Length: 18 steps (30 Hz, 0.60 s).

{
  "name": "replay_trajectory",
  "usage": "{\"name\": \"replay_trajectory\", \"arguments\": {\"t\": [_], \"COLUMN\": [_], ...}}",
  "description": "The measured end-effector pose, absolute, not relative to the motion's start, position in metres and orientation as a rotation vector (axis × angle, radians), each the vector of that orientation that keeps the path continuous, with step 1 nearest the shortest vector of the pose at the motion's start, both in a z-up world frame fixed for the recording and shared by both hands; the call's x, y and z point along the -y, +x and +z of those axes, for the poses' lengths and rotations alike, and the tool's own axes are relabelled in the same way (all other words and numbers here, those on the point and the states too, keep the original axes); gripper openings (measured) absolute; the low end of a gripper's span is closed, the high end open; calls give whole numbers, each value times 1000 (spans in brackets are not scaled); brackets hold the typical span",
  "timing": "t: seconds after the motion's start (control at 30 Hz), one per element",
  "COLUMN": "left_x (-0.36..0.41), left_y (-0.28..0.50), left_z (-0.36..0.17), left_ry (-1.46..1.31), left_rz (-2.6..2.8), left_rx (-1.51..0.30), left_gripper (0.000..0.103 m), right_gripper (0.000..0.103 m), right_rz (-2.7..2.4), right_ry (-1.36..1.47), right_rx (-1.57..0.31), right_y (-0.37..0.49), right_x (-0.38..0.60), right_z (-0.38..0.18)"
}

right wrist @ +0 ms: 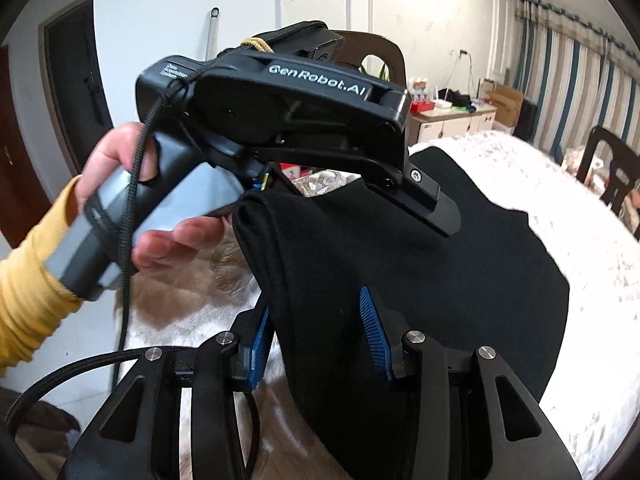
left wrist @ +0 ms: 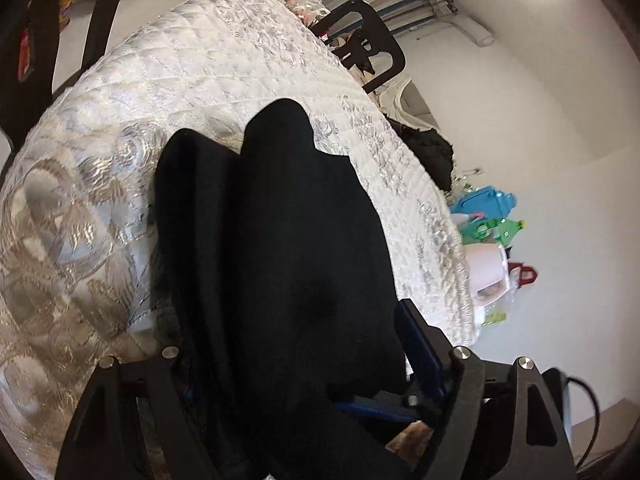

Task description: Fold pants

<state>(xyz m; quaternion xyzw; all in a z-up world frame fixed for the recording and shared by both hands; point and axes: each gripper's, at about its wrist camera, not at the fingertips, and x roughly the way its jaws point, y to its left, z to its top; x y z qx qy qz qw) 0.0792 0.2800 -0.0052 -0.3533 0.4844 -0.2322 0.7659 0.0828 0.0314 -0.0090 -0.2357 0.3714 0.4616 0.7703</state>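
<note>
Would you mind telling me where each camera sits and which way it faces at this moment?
Left wrist: on the left gripper, looking down along black pants over the white quilted cover; only its own fingers show.
Right wrist: on the right gripper, facing the left gripper, the hand and the yellow sleeve.
Shared: pants, cover.

The left claw [left wrist: 296, 344] is standing with its jaws wide, the pants [left wrist: 280, 220] bunching between them. A hand [right wrist: 172, 244] in a yellow sleeve [right wrist: 24, 280] is wrapping its handle, just up and left of the right claw [right wrist: 316, 332]. The right claw is pointing steeply down, its half-closed jaws pinching the pants.
</note>
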Motion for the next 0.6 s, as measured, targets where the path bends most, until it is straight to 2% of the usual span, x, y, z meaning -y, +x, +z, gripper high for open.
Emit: {"name": "replay_trajectory", "arguments": {"t": [0.1, 0.27, 0.6], "left_x": [-278, -281, -269], "left_y": [79, 78, 79], "left_z": [-4, -5, 1], "left_ry": [-744, -724, -597], "left_rz": [-501, -494, -484], "left_rx": [-1059, -1074, -1087], "left_gripper": [79, 71, 70], "right_gripper": [49, 51, 54], "right_rz": [1023, 1059, 917], "right_ry": [-481, -360, -129], "right_rx": [-820, -881, -967], "right_y": [87, 97, 138], "right_x": [-19, 9, 83], "right_z": [-4, 4, 10]}}
